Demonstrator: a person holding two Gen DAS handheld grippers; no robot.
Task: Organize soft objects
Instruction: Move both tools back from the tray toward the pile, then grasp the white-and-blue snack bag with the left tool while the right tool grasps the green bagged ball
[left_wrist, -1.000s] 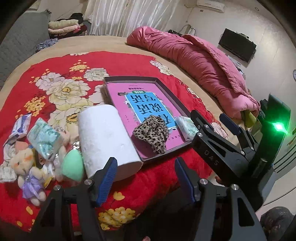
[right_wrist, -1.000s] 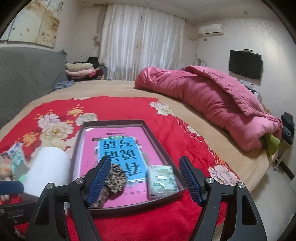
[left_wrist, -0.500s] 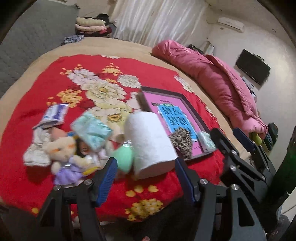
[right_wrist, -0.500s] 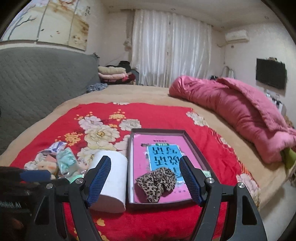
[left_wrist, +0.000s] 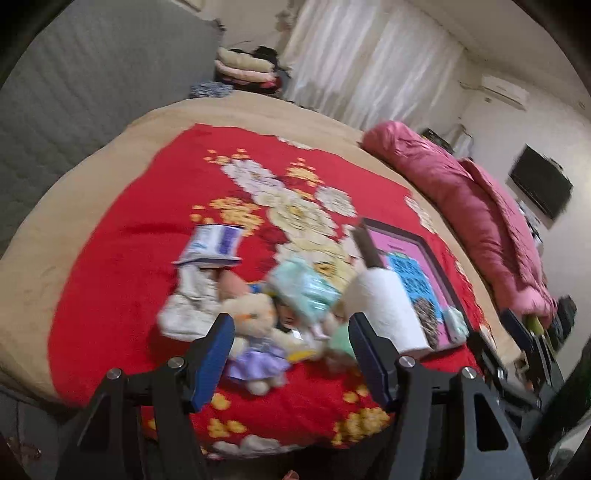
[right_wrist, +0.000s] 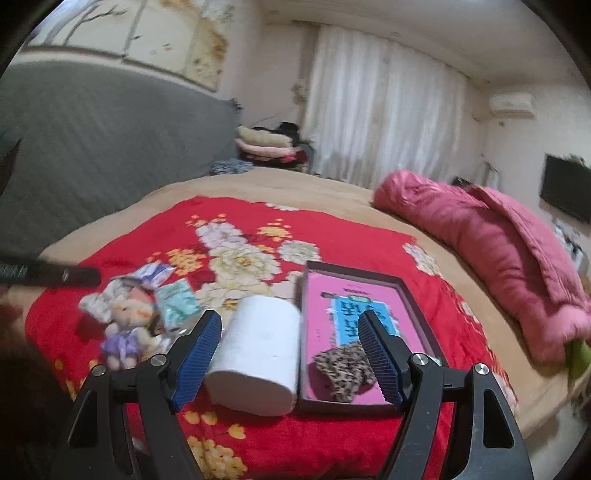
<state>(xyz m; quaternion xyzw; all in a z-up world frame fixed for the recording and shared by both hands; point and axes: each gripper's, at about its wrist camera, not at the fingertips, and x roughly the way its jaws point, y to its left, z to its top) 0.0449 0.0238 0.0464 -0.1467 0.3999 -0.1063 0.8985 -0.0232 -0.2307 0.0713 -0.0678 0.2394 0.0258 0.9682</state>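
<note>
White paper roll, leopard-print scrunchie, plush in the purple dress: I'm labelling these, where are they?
White paper roll (right_wrist: 260, 354): right wrist view, its curved side.
Leopard-print scrunchie (right_wrist: 341, 369): right wrist view, its middle.
Plush in the purple dress (left_wrist: 255, 325): left wrist view, its head.

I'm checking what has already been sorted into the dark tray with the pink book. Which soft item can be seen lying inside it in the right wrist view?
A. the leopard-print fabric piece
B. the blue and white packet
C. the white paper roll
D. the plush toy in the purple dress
A: the leopard-print fabric piece lies inside the tray on the pink book, while the paper roll sits outside its left wall.
</note>
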